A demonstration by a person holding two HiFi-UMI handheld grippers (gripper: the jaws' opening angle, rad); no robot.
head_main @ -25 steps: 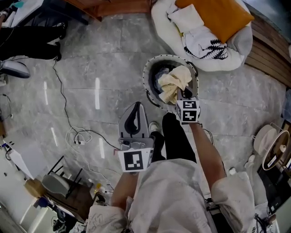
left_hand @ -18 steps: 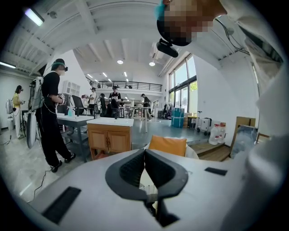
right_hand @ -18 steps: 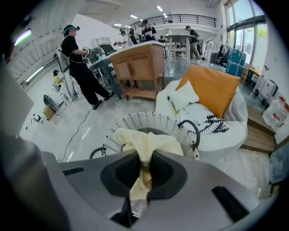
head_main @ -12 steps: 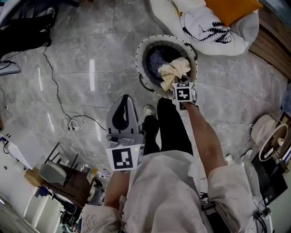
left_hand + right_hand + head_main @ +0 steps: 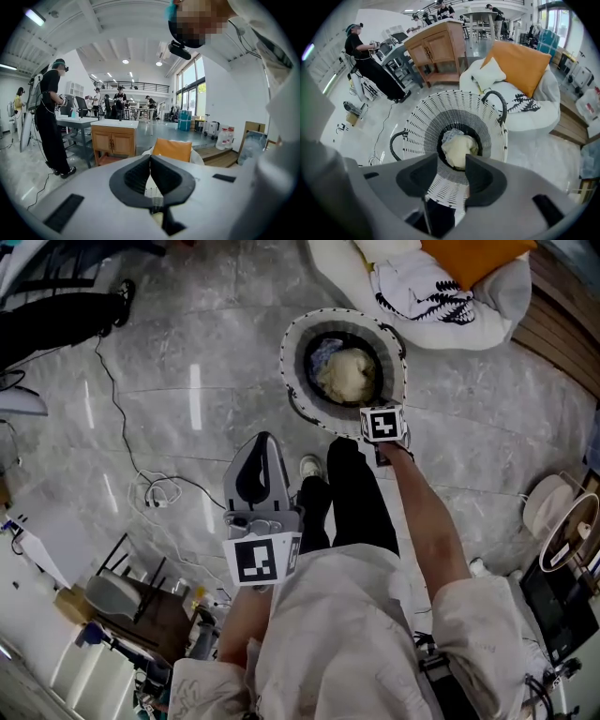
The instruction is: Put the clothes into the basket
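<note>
No legible text, labels, brands, numbers or signs in any view.

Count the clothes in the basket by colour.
cream cloth: 1
bluish cloth: 1
Total in the basket: 2

Glossy grey marble floor [image 5: 187, 352] runs past a wooden cabinet [image 5: 436, 49] to a white beanbag [image 5: 534, 119] bearing an orange cushion [image 5: 520, 65], tall windows [image 5: 190, 89] alongside.
</note>
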